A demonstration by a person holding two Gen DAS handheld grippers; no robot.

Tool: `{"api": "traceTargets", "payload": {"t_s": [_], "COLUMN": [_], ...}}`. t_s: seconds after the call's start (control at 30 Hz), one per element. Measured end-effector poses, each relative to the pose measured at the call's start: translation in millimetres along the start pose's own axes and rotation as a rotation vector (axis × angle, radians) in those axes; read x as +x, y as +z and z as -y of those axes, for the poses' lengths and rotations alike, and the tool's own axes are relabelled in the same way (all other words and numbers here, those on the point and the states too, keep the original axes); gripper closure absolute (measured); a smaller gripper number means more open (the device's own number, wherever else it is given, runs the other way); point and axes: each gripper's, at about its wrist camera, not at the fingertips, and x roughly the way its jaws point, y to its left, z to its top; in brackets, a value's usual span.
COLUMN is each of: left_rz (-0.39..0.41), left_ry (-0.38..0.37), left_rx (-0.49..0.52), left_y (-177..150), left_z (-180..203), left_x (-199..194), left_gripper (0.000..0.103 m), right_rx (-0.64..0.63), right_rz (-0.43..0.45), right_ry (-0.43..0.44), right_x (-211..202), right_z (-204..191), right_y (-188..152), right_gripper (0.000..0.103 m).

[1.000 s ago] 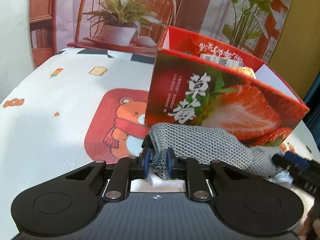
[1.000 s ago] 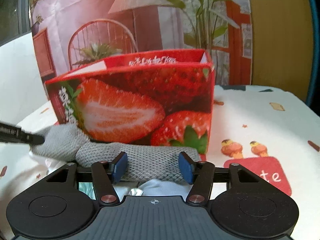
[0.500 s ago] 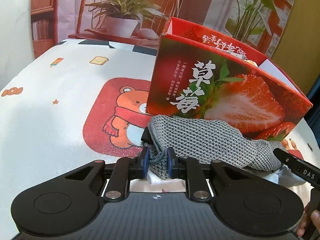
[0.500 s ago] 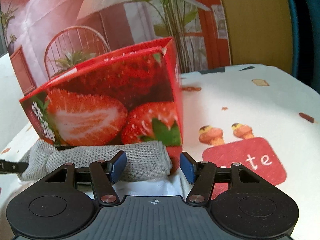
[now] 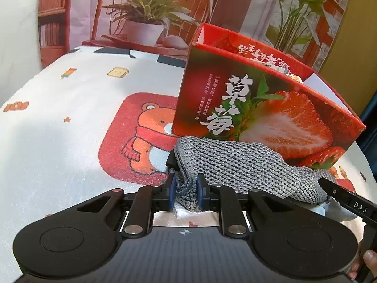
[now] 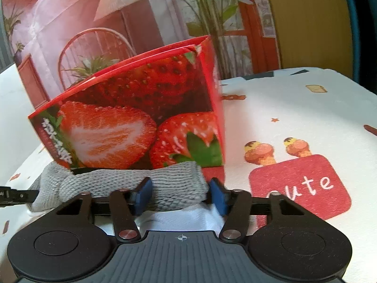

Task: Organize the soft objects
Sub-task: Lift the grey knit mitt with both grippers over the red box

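While your left tool [image 5: 185, 194] pinches one end of the gray knit cloth [image 5: 238, 165], your right tool [image 6: 180, 194] has just been closing around the other end. It lies on the surface [image 5: 70, 129] against the strawberry box [image 5: 259, 108]. A red patch [image 6: 299, 186] reads "ute".

Ahead of my left gripper [image 5: 185, 192] the knitted cloth [image 5: 238, 165] lies on the table cover [image 5: 70, 141], the box [image 5: 259, 108] just behind it; white fabric [image 6: 188, 219] lies beneath.

Staged home-style set: desk [image 5: 70, 141] under cartoon bear cloth [image 5: 141, 141]; printed backdrop [image 6: 117, 23] of wicker chair, potted plants; strawberry carton [image 5: 271, 118].
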Motion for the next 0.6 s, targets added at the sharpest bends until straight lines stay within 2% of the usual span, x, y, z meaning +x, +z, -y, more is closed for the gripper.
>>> {"api": "traceTargets", "payload": {"t_s": [0.07, 0.17, 0.3, 0.6], "left_rz": [0.013, 0.023, 0.054, 0.215], "left_ry": [0.005, 0.005, -0.008, -0.023], "left_rx": [0.013, 0.024, 0.024, 0.063], "left_y": [1, 1, 2, 17], "left_z": [2, 6, 7, 19], "left_x": [-5, -10, -22, -69], "left_gripper": [0.09, 0.092, 0.093, 0.093], "right_rx": [-0.017, -0.022, -0.035, -0.1], "right_rz": [0.006, 0.014, 0.043, 0.156], "right_ry": [-0.006, 0.004, 0.023, 0.048], "right_x": [-4, -12, -27, -67], "right_z": [-3, -6, -13, -39], "right_y": [1, 3, 8, 31], "right_gripper": [0.063, 0.078, 0.087, 0.089]}}
